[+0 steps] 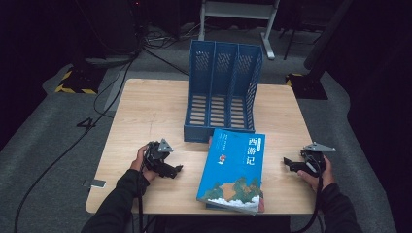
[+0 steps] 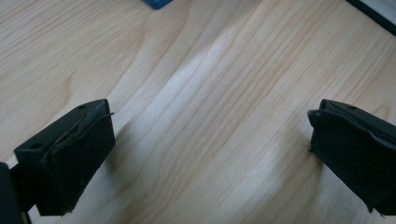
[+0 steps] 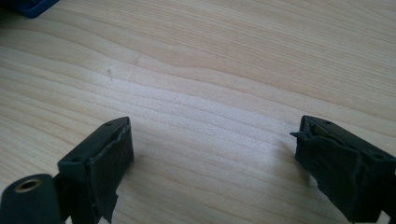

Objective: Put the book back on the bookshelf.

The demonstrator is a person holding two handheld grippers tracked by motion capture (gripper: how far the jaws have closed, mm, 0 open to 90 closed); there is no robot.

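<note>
Pale wooden table [image 1: 145, 111] carries everything. At its near left the left gripper [image 1: 176, 169] rests on bare wood, its jaws spread wide and holding nothing. In the near middle lies a blue paperback book [image 1: 233, 167], flat, cover up, with white Chinese characters and painted mountains, its far edge touching the blue three-slot plastic file rack [image 1: 221, 92]. At the near right, the right gripper [image 1: 287, 162] sits wide and empty.

Cut off at the top edge of each gripper view, a blue corner [image 2: 157, 3] too partial to identify; hidden under the book [image 1: 234, 166], part of the bench [image 1: 145, 107]; too small to read, the cover's fine print.
</note>
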